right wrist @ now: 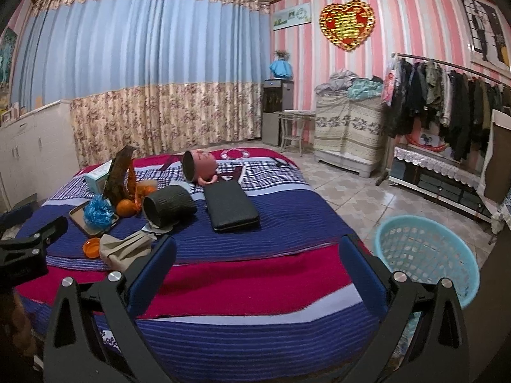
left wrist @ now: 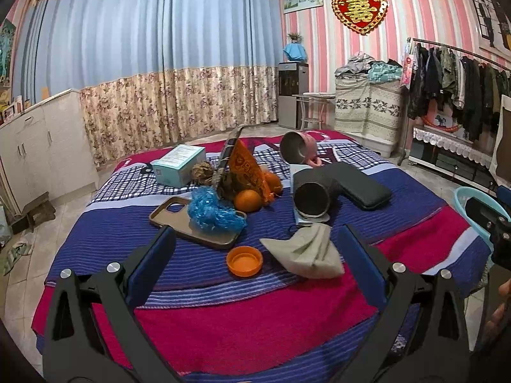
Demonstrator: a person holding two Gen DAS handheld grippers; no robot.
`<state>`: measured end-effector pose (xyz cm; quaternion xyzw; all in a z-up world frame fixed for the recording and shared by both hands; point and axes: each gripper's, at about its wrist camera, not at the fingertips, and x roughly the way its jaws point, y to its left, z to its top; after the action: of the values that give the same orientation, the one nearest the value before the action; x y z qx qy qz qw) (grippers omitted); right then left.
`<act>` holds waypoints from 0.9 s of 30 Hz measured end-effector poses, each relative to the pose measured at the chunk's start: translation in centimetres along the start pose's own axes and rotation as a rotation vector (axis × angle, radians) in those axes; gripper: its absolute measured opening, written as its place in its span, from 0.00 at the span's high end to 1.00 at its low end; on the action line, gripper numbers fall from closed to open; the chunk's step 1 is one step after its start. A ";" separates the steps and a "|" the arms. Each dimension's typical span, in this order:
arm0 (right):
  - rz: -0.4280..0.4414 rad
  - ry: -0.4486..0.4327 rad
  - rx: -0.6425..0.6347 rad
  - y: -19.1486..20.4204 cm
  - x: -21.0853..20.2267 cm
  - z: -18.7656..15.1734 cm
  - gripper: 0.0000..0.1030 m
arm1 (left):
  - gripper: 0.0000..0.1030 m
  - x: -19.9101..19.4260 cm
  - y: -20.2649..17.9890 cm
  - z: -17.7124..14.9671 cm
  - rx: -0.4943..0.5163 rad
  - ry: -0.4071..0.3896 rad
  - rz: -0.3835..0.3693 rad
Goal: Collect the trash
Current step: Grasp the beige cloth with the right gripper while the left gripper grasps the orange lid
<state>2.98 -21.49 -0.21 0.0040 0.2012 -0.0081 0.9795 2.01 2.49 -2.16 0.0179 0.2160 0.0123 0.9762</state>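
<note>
The bed (left wrist: 223, 312) has a striped blue and red blanket with stuff piled around the middle. An orange cap (left wrist: 244, 260) and a beige cloth (left wrist: 303, 250) sit nearest, a phone case (left wrist: 179, 220) at 10 o'clock of the cap, a black case (left wrist: 364, 188) at 2, and a teal box (left wrist: 179, 164) further back.

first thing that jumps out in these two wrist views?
The clutter heaped mid-bed on the striped blue and red blanket: a crumpled blue plastic bag on a brown phone case, oranges behind it, an orange plastic lid nearest. The pale blue plastic basket stands on the floor at the right; both grippers are open and empty.
</note>
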 end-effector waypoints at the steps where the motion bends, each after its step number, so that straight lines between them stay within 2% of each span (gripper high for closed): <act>1: 0.001 0.015 -0.016 0.3 0.2 0.1 0.04 | 0.05 0.2 0.3 0.1 -0.003 0.001 0.004; 3: -0.006 0.049 -0.057 1.0 0.7 0.7 0.04 | 0.05 0.3 1.2 0.4 -0.013 0.000 0.019; 6: -0.010 0.046 -0.085 2.3 1.2 1.9 0.04 | 0.05 0.7 2.8 1.0 -0.021 0.010 0.045; 10: 0.051 0.069 -0.098 4.1 2.9 2.6 0.04 | 0.05 1.2 5.2 1.2 -0.020 0.023 0.099; 12: 0.064 0.112 -0.127 5.5 4.4 2.0 0.04 | 0.05 1.6 6.6 1.0 -0.022 0.040 0.128; 14: 0.098 0.159 -0.157 7.0 5.9 1.3 0.04 | 0.05 2.1 7.9 1.0 -0.035 0.059 0.126; 19: 0.180 0.207 -0.221 10.5 7.7 -0.2 0.04 | 0.05 3.0 10.0 0.3 -0.054 0.066 0.173; 22: 0.232 0.247 -0.238 11.8 8.4 -0.8 0.05 | 0.05 4.0 10.3 -0.4 -0.062 0.104 0.170; 24: 0.249 0.266 -0.253 12.5 9.0 -1.1 0.10 | 0.05 4.8 10.3 -0.8 -0.055 0.132 0.155; 26: 0.279 0.305 -0.267 13.2 9.9 -1.4 0.29 | 0.05 5.0 10.1 -1.1 -0.043 0.130 0.175; 27: 0.300 0.330 -0.268 13.3 10.5 -1.6 0.35 | 0.05 5.1 9.8 -1.2 -0.034 0.131 0.179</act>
<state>12.25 -8.31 -5.76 -0.0946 0.3547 0.1646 0.9155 5.98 12.52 -4.98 0.0198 0.2765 0.1044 0.9551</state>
